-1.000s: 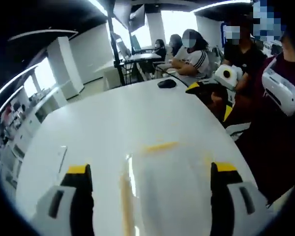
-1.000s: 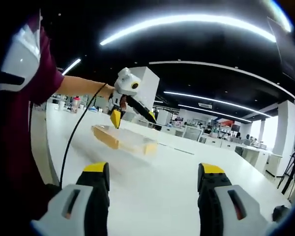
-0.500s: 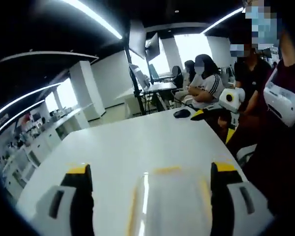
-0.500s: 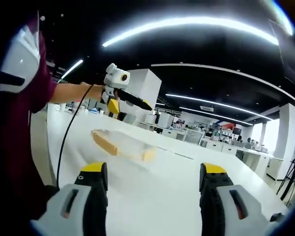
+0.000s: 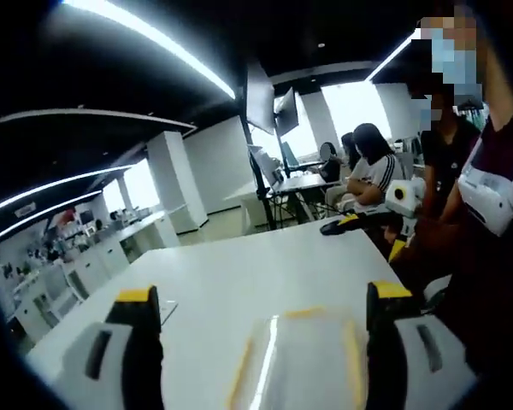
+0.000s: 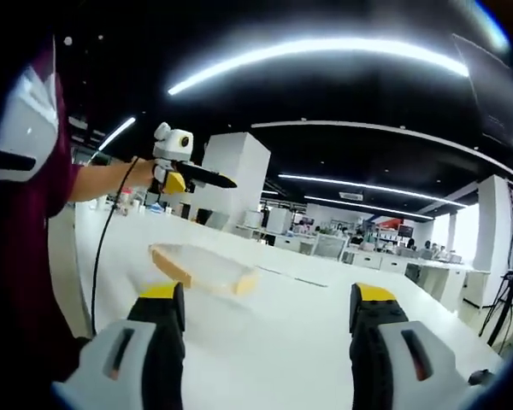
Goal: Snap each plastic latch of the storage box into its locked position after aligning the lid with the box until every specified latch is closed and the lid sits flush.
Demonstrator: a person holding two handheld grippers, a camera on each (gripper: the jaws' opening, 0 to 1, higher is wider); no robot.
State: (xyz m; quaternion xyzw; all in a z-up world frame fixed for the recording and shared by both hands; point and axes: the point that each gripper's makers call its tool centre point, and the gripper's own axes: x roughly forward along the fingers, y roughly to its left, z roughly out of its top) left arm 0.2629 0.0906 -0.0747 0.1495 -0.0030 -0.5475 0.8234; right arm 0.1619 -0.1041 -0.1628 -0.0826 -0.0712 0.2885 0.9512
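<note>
Storage box point(image 5: 303, 359) sits flat on the white tabletop point(image 5: 239, 282), clear with yellow latches, directly ahead between my left tongs point(image 5: 265, 320), close in. From my right tongs point(image 6: 269, 312) I see the box point(image 6: 201, 269) further ahead and left, well apart. Both tongs spread wide, gripping nothing. Left tongs point(image 6: 175, 175) hang above the box, not touching. People sit beyond the tabletop.

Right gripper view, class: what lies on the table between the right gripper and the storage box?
Nothing: in the right gripper view, bare white table runs from the right gripper to the clear storage box with yellow latches.
</note>
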